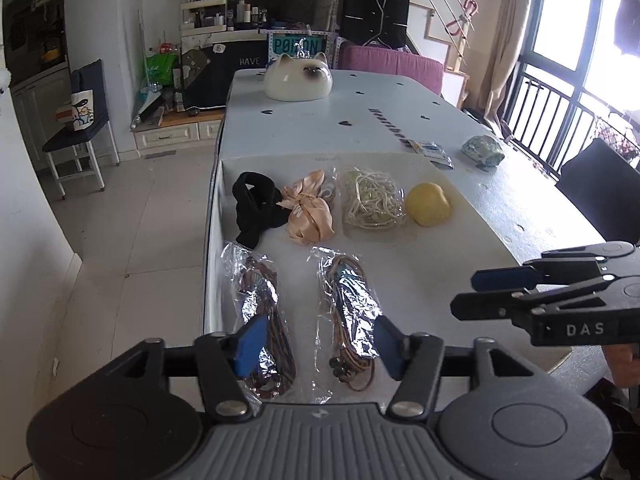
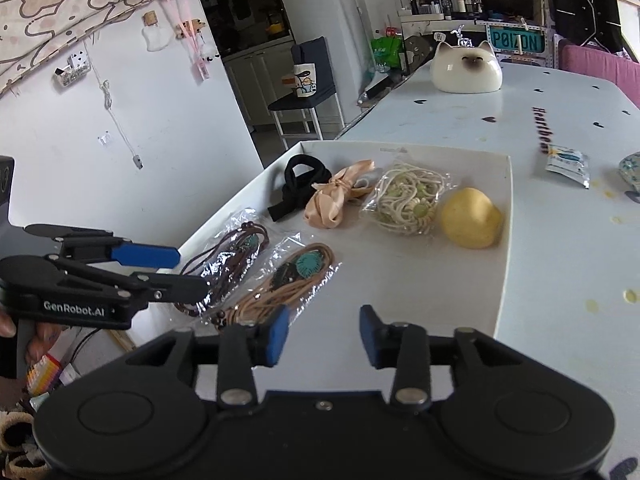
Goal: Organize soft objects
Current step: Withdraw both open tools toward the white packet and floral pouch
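Observation:
A white tray [image 1: 400, 272] on the table holds a black fabric band [image 1: 256, 206], a peach satin bow [image 1: 308, 210], a bagged cream cord necklace [image 1: 374, 198], a yellow soft lump [image 1: 428, 204] and two bagged brown cord necklaces [image 1: 264, 320] [image 1: 352, 312]. My left gripper [image 1: 318, 344] is open and empty, above the tray's near end over the brown necklaces. My right gripper [image 2: 324, 334] is open and empty over the tray's bare near part [image 2: 400, 280]. The same items show in the right view: band [image 2: 294, 188], bow [image 2: 332, 200], cream necklace [image 2: 408, 198], lump [image 2: 470, 218].
A ceramic cat head [image 1: 298, 78] stands at the table's far end. A small foil packet [image 1: 434, 152] and a green-patterned pouch [image 1: 482, 150] lie on the table right of the tray. A dark chair [image 1: 604, 188] stands at the right edge.

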`<state>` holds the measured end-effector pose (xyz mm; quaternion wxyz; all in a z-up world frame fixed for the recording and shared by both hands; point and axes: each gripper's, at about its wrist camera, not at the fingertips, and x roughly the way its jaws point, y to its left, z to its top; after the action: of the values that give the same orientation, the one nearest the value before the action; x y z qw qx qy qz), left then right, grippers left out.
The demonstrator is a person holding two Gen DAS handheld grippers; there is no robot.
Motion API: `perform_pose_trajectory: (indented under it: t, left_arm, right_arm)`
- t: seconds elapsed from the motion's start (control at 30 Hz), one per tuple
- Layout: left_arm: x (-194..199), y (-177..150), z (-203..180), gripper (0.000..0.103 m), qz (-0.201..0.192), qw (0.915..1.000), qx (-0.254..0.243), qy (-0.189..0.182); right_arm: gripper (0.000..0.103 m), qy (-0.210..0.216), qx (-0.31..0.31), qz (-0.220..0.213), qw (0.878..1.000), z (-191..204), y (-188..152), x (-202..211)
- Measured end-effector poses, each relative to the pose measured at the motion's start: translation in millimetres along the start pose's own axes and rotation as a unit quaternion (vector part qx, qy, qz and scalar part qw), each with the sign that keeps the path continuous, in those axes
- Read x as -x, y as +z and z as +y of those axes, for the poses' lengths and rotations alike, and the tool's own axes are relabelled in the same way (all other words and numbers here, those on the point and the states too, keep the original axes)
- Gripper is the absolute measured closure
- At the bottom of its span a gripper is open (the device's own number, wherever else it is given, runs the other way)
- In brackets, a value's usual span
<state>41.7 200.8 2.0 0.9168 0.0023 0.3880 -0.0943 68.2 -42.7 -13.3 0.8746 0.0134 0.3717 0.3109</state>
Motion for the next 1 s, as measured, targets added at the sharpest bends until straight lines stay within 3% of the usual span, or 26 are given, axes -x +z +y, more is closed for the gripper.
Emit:
perform_pose_trajectory:
  t: [0.17,0.33,0.47,0.7,1.0]
  left_arm:
    - [6,-2,-2,0.012,-0.003,0.9999,0.008,0.007]
    - [12,-3,-3,0.000,-0.007,0.9998,0.013,0.012]
    - [13,-2,-4,0.000,-0.008,0.9996,0.017,0.019]
    - [16,-1,-7,0.000,-0.011,0.9991,0.022,0.034]
    - [21,8,-21,0.000,-0.016,0.9989,0.016,0.040]
  right_arm:
    - [0.045,-0.009,0.006,-0.006,1.000,0,-1,11]
    - [0.029,-0.019,0.008,-0.013,1.000,-3,-2,21]
    - [0.026,-0.028,0.013,-0.028,0.999,-5,-2,31]
    - [0.002,-0.048,0.013,-0.042,0.998,-14,-2,44]
    - [0.000,-0.055,0.013,-0.055,0.997,-29,0,57]
